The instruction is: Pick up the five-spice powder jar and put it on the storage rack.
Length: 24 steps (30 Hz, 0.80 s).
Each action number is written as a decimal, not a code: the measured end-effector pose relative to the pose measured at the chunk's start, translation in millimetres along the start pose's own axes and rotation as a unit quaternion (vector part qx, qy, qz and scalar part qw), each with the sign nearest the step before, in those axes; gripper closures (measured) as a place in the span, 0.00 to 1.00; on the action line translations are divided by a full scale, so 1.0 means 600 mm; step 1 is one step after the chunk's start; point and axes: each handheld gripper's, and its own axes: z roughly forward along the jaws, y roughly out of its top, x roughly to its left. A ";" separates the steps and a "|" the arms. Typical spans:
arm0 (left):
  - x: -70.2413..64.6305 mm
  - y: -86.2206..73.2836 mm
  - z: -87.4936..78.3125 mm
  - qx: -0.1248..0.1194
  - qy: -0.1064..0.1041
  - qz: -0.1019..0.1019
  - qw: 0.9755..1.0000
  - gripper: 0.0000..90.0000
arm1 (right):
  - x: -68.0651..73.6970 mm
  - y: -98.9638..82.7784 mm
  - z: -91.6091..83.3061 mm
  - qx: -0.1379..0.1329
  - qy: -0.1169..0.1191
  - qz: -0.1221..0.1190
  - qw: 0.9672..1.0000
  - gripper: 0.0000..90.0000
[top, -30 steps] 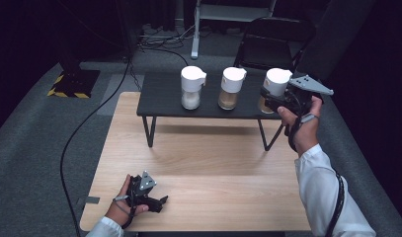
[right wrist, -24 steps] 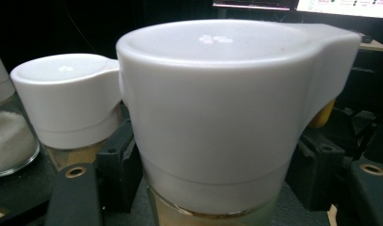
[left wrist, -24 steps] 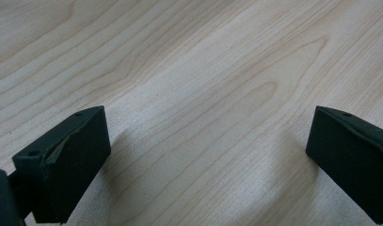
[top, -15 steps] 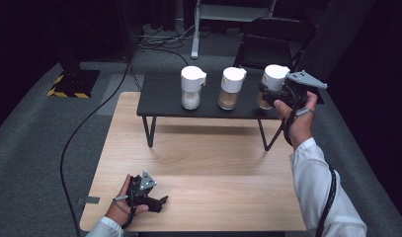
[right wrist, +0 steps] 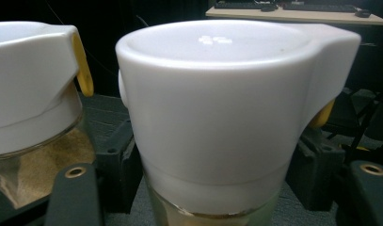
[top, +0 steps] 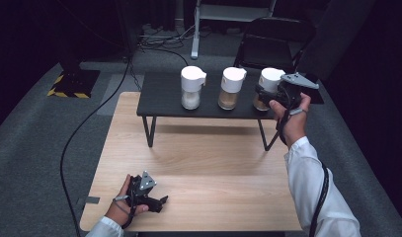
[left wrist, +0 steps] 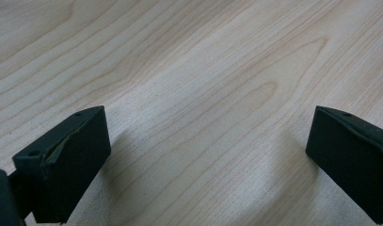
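My right tool (top: 267,95) is clenched around the rightmost jar (top: 268,88), the one with the white lid and brownish contents, and its jaws sit on either side of the glass just under the lid. In the right gripper view that jar (right wrist: 227,117) stands between my jaws, with the middle jar (right wrist: 34,94) just beside it. The jar rests upright on the right end of the low dark surface (top: 164,106), third in a row with the middle jar (top: 231,88) and the left jar (top: 192,87), which holds something white.

My left tool (top: 156,202) lies low on the pale wooden surface (top: 213,168) near me, jaws spread wide and released, nothing between them but bare wood grain.

As I judge it, the reach and the grip are done, and the rest is still ahead. The jar has not yet left its place in the row, so lifting it clear and bringing it toward the wooden surface remain. The other two jars look untouched. My left tool has no part in the work so far.
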 end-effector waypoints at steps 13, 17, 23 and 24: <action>0.000 0.000 0.000 0.000 0.000 0.001 1.000 0.00 | -0.004 -0.007 0.007 0.000 0.004 0.002 1.000 0.33; 0.000 0.000 0.000 0.000 0.000 0.001 1.000 0.01 | -0.011 -0.006 0.008 0.002 0.010 0.004 1.000 0.33; 0.000 0.000 0.000 0.000 0.000 0.001 1.000 0.01 | -0.018 -0.006 0.007 0.003 0.019 0.008 1.000 0.32; 0.000 0.000 0.000 0.000 0.000 0.001 1.000 0.01 | -0.018 -0.006 0.007 0.003 0.019 0.008 1.000 0.32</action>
